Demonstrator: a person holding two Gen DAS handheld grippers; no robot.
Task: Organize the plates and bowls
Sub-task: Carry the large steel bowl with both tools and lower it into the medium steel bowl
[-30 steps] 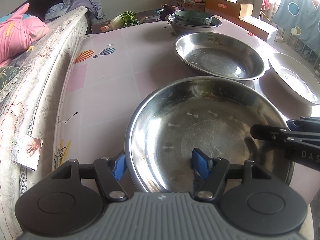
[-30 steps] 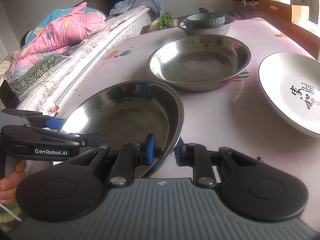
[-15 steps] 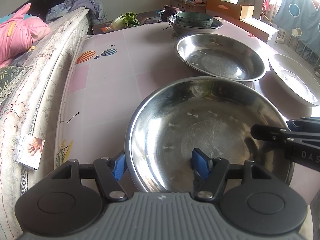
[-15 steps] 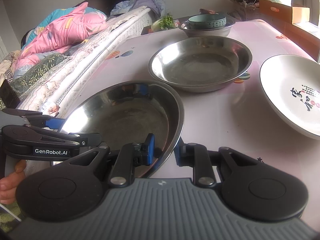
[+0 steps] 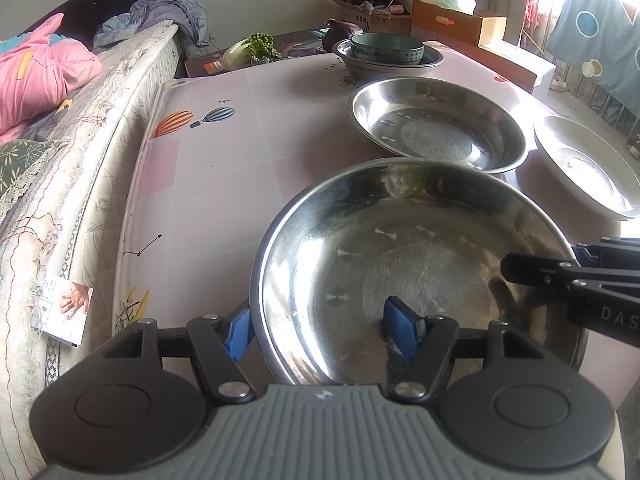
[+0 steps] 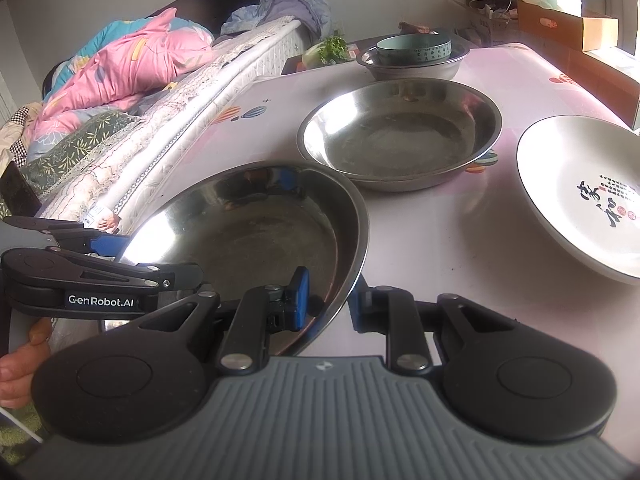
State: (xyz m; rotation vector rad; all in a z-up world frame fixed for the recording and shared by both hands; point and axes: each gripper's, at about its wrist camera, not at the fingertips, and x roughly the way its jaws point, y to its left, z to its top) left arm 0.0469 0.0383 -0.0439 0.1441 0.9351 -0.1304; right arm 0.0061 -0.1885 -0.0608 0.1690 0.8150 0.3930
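Observation:
A steel plate (image 5: 400, 248) lies nearest me on the pink table (image 5: 240, 152). My left gripper (image 5: 320, 330) is open and straddles its near rim, one blue pad outside and the other well inside the dish. My right gripper (image 6: 328, 300) is shut on the same plate's (image 6: 248, 232) right rim. Behind it sits a second steel plate (image 5: 436, 132) (image 6: 400, 136). A white plate with black writing (image 6: 588, 192) lies to the right. At the far edge a teal bowl (image 6: 414, 50) rests inside a steel bowl (image 6: 412, 66).
A bed with a pink quilt (image 6: 132, 64) runs along the table's left side. Cardboard boxes (image 5: 456, 20) and leafy greens (image 5: 256, 46) stand beyond the far edge. A person's hand (image 6: 20, 360) holds the left gripper. Bare tabletop shows left of the plates.

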